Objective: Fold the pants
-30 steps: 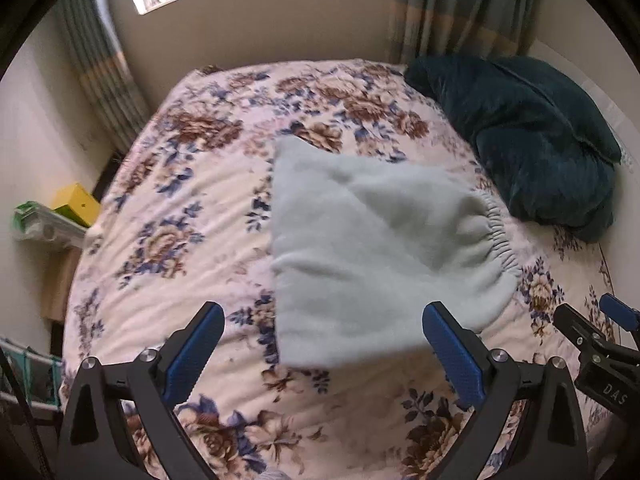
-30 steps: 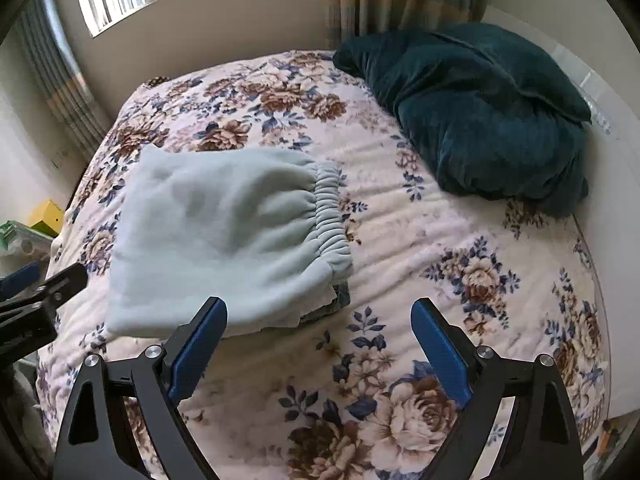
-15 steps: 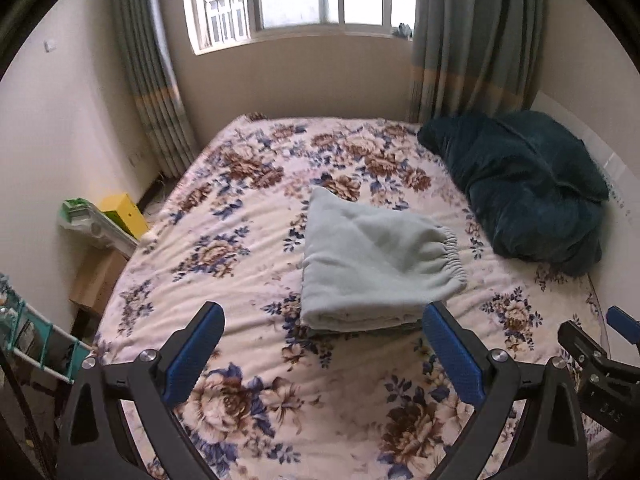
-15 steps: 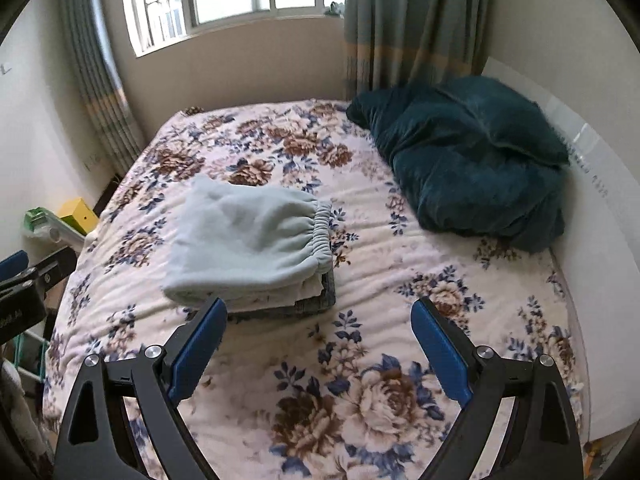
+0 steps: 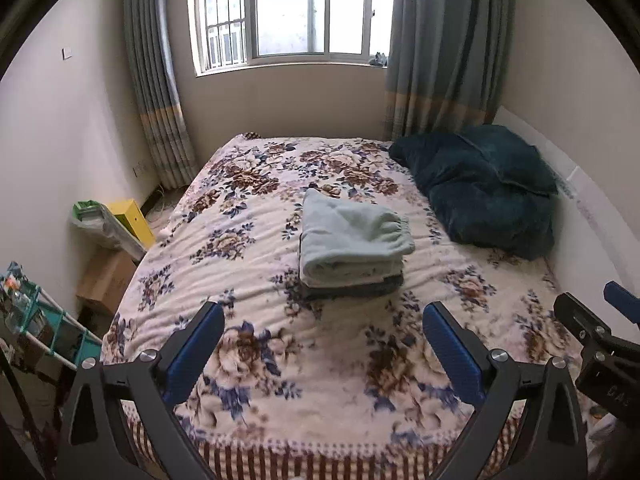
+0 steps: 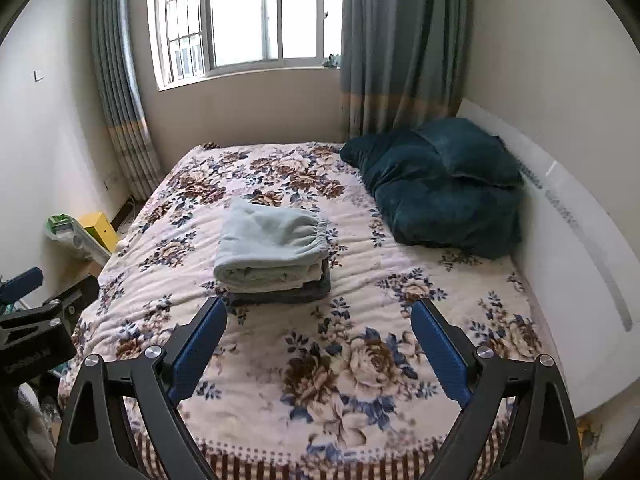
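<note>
Bedroom scene from two gripper cameras, both looking down the length of a bed covered by a floral blanket (image 5: 248, 248). Pale green pants (image 5: 352, 240) lie folded in a neat rectangle near the middle of the bed, elastic waistband on the right side, resting on top of a darker grey folded garment (image 5: 356, 289). A dark teal pillow (image 5: 484, 196) sits to the right, beside the white headboard (image 6: 580, 264). Left gripper (image 5: 320, 350) and right gripper (image 6: 318, 344) both hover above the near end of the bed — jaws spread wide, blue pads bare, gripping nothing — well apart from the pants. A curtained window (image 6: 244, 16) fills the far wall.
</note>
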`<state>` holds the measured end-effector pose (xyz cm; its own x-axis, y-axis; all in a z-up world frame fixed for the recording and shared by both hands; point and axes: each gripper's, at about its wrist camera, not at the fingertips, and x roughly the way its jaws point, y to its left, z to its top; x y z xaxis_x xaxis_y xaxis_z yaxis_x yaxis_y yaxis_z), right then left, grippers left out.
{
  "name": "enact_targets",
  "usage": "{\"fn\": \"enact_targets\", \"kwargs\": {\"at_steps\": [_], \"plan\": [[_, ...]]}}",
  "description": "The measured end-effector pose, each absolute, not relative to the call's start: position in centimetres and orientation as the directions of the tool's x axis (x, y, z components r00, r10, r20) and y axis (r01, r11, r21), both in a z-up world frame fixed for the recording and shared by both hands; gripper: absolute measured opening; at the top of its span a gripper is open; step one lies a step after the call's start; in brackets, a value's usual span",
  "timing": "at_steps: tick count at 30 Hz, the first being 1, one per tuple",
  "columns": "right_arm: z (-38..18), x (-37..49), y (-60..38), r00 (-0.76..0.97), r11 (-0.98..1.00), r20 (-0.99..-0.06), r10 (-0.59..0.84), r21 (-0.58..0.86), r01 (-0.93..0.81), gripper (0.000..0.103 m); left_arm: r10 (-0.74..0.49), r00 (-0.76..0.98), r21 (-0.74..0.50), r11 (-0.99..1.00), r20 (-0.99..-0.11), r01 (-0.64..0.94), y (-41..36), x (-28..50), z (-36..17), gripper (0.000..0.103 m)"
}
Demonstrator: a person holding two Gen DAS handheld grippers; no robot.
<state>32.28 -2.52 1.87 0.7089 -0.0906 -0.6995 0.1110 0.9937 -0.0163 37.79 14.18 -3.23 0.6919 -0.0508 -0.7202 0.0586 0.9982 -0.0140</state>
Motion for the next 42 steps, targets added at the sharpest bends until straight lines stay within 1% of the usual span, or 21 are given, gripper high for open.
{"fn": "enact_targets", "kwargs": {"at_steps": [5,11,15,20,29,33,37,42], "plan": [[5.4,25.1,-1.3,0.724,0.994,-0.683,-0.091,-0.018,0.108,0.096,-0.039,0.712,0.003,0.998,-0.701,0.058,14.7,33.0,-0.6,0.102],[9.5,19.1,-1.4,0.750,0.996,-0.658,-0.065,0.006,0.091,0.096,-0.008,0.735,0.023,0.999,-0.678,0.033,14.6,28.4,2.2,0.102],[11.6,16.1,-1.9,0.767,0.998,-0.641,-0.044,0.009,0.065,0.096,0.011,0.759,0.038,0.999,-0.651,0.017,13.7,25.4,4.0,0.102],[13.3,13.5,-2.8,0.771,0.999,-0.637,-0.015,0.016,0.033,0.096,0.016,0.771,0.038,0.999,-0.636,0.011,12.6,23.1,4.9,0.102],[14.2,12.4,-4.7,0.768,0.999,-0.641,0.005,0.036,0.024,0.097,0.037,0.771,0.030,0.999,-0.636,-0.023,11.8,22.1,4.7,0.102],[13.9,13.2,-4.8,0.771,1.000,-0.637,-0.007,0.014,0.021,0.097,0.009,0.775,-0.005,1.000,-0.632,-0.015,11.7,23.0,4.3,0.103],[13.5,15.4,-5.3,0.764,0.999,-0.645,0.007,0.043,0.027,0.097,0.054,0.778,0.034,0.999,-0.626,-0.042,11.1,24.3,3.7,0.103],[12.8,18.9,-5.7,0.770,0.998,-0.637,-0.037,0.022,0.067,0.097,0.088,0.763,0.060,0.996,-0.641,-0.064,10.5,27.0,2.3,0.103]]}}
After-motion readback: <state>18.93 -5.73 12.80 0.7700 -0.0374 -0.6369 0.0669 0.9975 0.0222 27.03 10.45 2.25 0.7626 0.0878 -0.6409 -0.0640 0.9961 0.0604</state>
